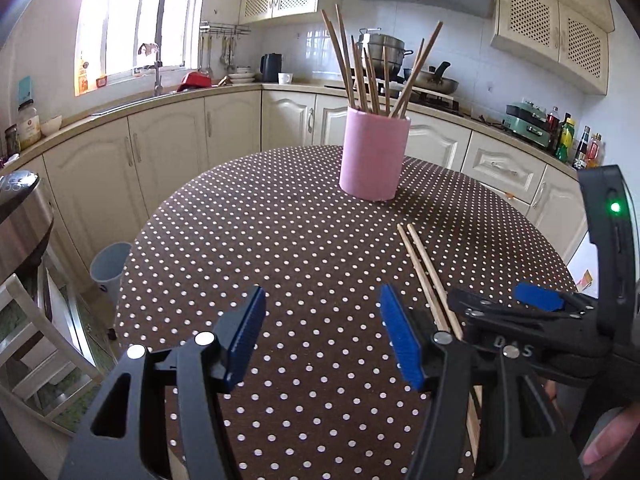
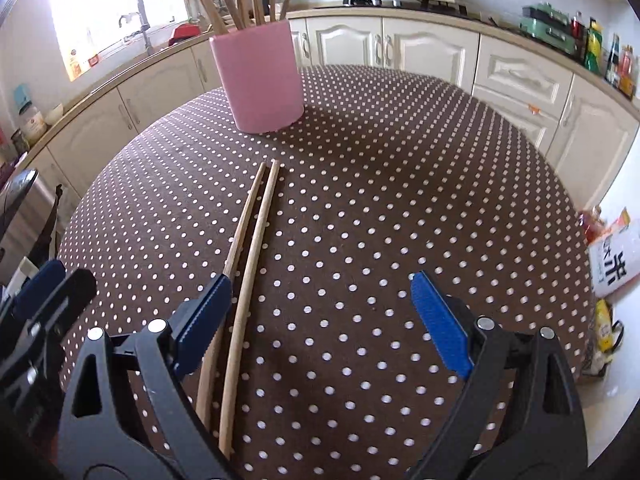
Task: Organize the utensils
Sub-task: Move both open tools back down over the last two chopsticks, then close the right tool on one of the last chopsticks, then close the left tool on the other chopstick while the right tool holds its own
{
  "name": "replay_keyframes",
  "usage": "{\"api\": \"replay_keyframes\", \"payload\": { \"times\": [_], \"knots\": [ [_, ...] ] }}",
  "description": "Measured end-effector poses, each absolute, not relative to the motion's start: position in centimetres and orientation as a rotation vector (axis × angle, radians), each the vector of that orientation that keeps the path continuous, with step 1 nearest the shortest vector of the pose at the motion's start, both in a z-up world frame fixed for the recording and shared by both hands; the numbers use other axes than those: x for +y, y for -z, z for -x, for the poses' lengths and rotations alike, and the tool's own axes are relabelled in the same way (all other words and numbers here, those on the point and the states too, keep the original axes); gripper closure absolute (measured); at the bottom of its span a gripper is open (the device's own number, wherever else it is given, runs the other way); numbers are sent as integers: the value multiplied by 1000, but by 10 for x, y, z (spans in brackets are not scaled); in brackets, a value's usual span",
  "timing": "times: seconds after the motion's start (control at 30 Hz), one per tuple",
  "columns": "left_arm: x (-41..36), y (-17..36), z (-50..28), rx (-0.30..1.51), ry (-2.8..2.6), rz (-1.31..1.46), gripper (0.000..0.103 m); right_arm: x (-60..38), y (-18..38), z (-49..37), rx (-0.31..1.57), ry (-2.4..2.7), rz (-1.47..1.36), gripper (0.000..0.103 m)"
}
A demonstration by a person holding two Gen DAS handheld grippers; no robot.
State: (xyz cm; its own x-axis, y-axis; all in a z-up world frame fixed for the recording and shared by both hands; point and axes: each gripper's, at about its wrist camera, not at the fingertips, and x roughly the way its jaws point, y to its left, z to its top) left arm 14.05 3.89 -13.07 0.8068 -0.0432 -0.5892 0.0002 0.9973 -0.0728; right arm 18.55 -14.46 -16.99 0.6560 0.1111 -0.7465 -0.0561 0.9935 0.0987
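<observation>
A pink holder with several wooden chopsticks upright in it stands at the far side of the round dotted table. Two loose chopsticks lie side by side on the cloth, in front of the holder. My left gripper hangs open over bare cloth, left of the pair, with nothing between its blue pads. My right gripper is open just above the pair's near half. One stick passes under its left finger; the other lies just inside it. Each gripper shows at the edge of the other's view.
Kitchen cabinets and a counter curve around behind the table. A pale bin stands on the floor at the left, near a steel appliance and a white chair. A printed bag sits beyond the table's right edge.
</observation>
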Motion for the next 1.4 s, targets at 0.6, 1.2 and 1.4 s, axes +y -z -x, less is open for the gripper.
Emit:
{"api": "replay_keyframes", "payload": {
  "times": [0.6, 1.2, 1.4],
  "knots": [
    [42, 141, -171, 721, 88, 128, 44, -110, 173, -243, 904, -67, 50, 34],
    [8, 144, -210, 831, 152, 160, 43, -169, 175, -249, 865, -355, -300, 97],
    [-19, 147, -235, 894, 156, 120, 43, -176, 172, -246, 849, -313, -297, 96]
  ]
}}
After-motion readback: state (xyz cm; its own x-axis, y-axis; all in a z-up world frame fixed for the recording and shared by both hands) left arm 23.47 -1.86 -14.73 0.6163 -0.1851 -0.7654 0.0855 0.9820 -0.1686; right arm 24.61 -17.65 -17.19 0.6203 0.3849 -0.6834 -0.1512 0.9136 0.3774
